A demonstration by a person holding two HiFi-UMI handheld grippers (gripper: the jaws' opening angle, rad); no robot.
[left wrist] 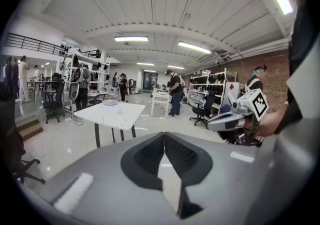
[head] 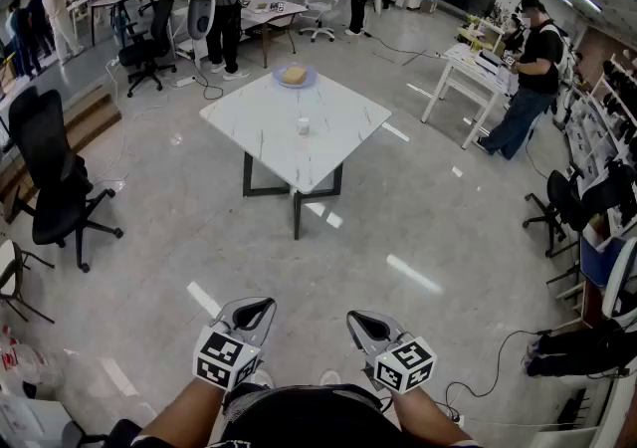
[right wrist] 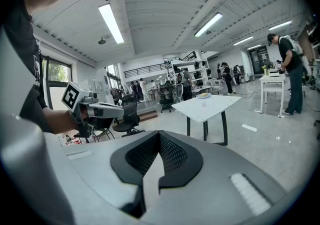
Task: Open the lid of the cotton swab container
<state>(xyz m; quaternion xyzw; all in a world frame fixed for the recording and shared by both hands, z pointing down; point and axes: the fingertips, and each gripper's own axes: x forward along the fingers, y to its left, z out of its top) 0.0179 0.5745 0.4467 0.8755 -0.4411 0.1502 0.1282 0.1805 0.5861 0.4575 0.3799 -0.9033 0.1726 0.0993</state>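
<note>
Small white cotton swab container (head: pixel 304 124): stands upright near the middle of the square white marble-pattern table with dark legs (head: pixel 249 127). It is too small in every view to make out its lid. From the left gripper view it is a pale speck (left wrist: pixel 119 111) on the tabletop.

Same table, far corner: a round blue plate (head: pixel 295 77) with a tan lump on it, well apart from the container.

Table sits out on the glossy grey floor (head: pixel 199 227), well apart from you. A black office chair (head: pixel 50 172) is off to the left, and a white desk (head: pixel 468 68) is to the right with a person in a black shirt (head: pixel 537 63) beside it. More people stand at the back of the room.

Your left gripper (head: pixel 257 312): low in the head view, close to your body and aimed toward the table. Its own view shows the dark ribbed pads (left wrist: pixel 150 155) pressed together at the tips with nothing between them.

Your right gripper (head: pixel 363 322): level with the left and near it, not touching. Pads (right wrist: pixel 172 155) are likewise closed tip to tip and empty. Each gripper's view catches the other one held alongside, marker cube up.
</note>
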